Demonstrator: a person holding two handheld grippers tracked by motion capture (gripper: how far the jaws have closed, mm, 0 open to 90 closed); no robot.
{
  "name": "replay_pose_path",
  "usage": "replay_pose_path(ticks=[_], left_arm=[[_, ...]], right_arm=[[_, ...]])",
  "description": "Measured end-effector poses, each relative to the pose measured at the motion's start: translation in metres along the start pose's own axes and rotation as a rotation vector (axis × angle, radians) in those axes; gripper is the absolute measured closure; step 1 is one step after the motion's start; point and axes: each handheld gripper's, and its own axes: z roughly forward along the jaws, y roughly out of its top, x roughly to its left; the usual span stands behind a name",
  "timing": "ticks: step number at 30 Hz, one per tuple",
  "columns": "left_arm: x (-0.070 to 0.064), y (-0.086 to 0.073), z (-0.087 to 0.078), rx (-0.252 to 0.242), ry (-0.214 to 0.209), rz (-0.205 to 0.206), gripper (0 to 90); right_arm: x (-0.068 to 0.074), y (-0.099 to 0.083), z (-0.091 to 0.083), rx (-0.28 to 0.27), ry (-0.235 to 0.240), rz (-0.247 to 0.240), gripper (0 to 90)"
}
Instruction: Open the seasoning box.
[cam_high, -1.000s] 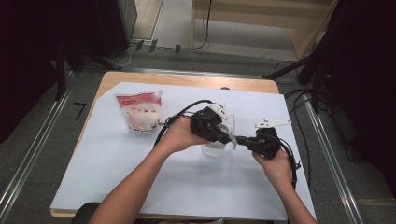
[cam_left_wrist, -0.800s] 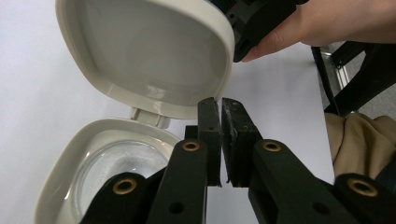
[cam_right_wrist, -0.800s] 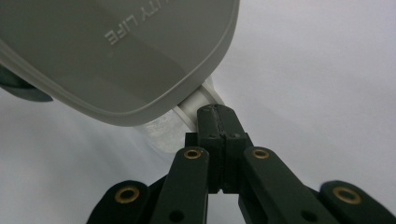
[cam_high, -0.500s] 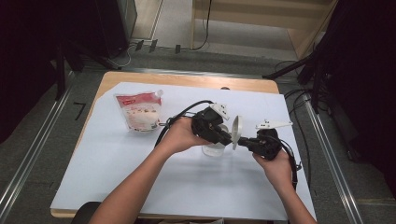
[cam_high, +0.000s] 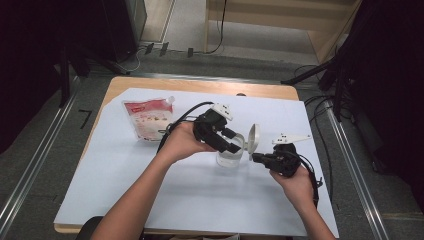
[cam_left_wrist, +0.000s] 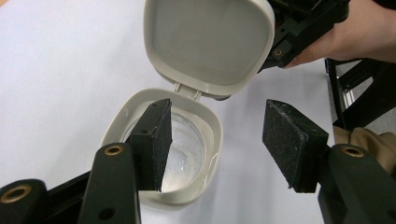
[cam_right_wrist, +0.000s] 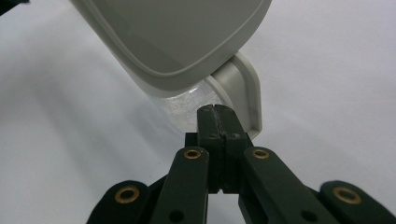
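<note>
A small clear container (cam_high: 229, 159) with a grey-white rim (cam_left_wrist: 211, 122) stands on the white sheet at mid-table. Its hinged lid (cam_high: 254, 137) is raised nearly upright. My left gripper (cam_high: 231, 144) is open, with one pad (cam_left_wrist: 154, 140) over the container's mouth and the other pad (cam_left_wrist: 287, 140) outside the rim. My right gripper (cam_high: 256, 158) is shut with nothing between its jaws. Its tip (cam_right_wrist: 216, 113) rests at the outer face of the lid (cam_right_wrist: 177, 42), by the rim (cam_right_wrist: 245, 88). From the left gripper view the lid (cam_left_wrist: 208, 44) shows its inside, with the right gripper (cam_left_wrist: 292, 39) behind it.
A red and white pouch (cam_high: 149, 120) lies at the back left of the white sheet (cam_high: 150, 195). The sheet covers most of the wooden table (cam_high: 200, 86). Black cables trail from both grippers. Dark floor and metal rails flank the table.
The lid has swung up from the container to nearly upright, with my shut right gripper moving in against it. My left gripper has stayed at the container.
</note>
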Motion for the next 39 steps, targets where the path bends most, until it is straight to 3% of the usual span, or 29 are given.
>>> replay_pose_path(ticks=[8, 23, 27, 35, 39], left_arm=[[0.003, -0.013, -0.014, -0.036, 0.018, -0.064, 40.2], [0.001, -0.041, -0.043, -0.016, 0.087, -0.075, 41.2], [0.001, -0.047, -0.051, -0.015, 0.100, -0.084, 41.8], [0.005, -0.058, -0.064, -0.008, 0.099, -0.079, 42.9], [0.007, -0.063, -0.068, -0.018, 0.104, -0.108, 42.6]], right_arm=[[-0.004, 0.001, 0.003, 0.001, -0.001, 0.010, 90.0], [-0.004, 0.003, -0.003, -0.013, 0.004, -0.001, 89.4], [-0.001, 0.002, -0.011, -0.020, 0.006, -0.007, 86.4], [-0.001, -0.008, -0.019, -0.045, 0.014, -0.025, 71.7], [0.000, -0.012, -0.021, -0.057, 0.018, -0.020, 69.6]])
